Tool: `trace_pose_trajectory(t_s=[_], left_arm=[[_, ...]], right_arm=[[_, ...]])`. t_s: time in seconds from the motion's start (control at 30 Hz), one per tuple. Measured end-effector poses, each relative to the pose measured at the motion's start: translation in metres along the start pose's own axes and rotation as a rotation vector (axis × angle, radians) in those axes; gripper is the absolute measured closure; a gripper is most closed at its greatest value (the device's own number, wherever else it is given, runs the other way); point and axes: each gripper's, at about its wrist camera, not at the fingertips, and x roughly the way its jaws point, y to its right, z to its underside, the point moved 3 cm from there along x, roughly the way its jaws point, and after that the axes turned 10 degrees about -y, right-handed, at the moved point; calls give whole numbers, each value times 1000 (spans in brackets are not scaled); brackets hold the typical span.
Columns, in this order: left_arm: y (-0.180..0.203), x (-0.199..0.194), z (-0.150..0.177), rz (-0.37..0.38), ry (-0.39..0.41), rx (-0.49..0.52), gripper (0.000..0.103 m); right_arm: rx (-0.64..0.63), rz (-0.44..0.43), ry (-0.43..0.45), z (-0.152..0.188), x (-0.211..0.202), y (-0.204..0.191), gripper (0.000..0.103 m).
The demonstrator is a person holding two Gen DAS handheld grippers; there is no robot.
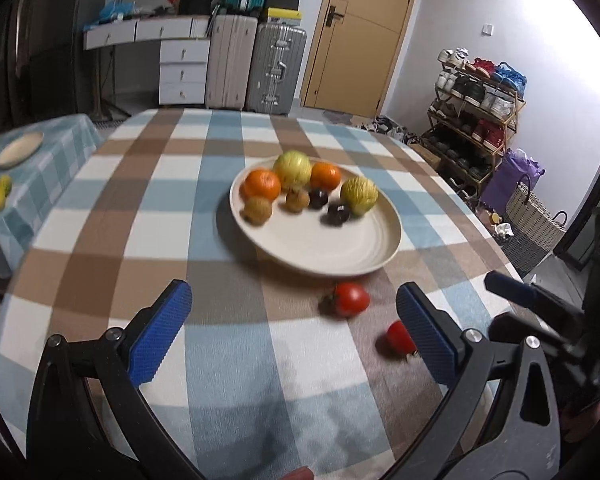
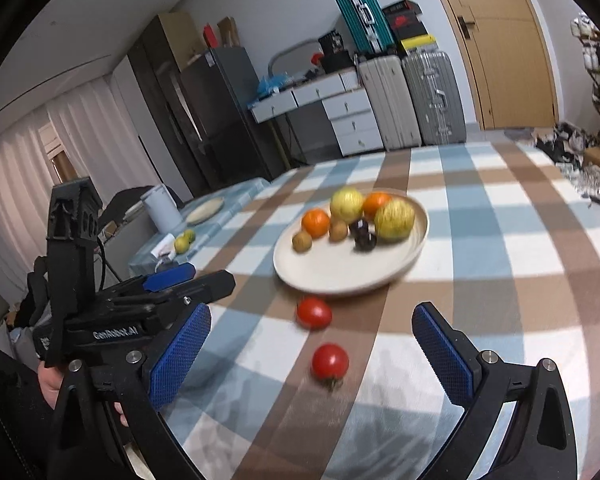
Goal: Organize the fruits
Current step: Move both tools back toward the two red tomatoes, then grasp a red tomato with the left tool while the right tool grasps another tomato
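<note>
both claws (image 1: pixel 294 334) (image 2: pixel 312 354) gape empty, knurled blue pads over two glossy round tomatoes (image 2: pixel 330 361) on checked cloth (image 2: pixel 500 280).

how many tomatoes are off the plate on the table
2. One tomato lies on the cloth just in front of the plate; the other tomato lies nearer the camera, ahead of the open right gripper. None seem hidden.
</note>
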Motion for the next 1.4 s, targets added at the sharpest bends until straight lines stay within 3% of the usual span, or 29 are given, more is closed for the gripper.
trace_pose_trajectory(t_s=[0.47,0.63,0.7,0.93,1.4], left_arm=[[-18,32,22,34,-90,-57,1],[-20,34,18,46,-93,-64,1],[-21,36,17,45,-102,-72,1],[-25,43,11,53,-129,-80,1],[7,83,-9,89,-220,-15,1]], right_arm=[[28,-10,-145,19,44,9,2],[8,-11,-186,20,53,5,22],[12,-19,-197,20,56,5,38],[33,16,-224,21,61,10,74],[107,-20,-156,14,37,40,75]])
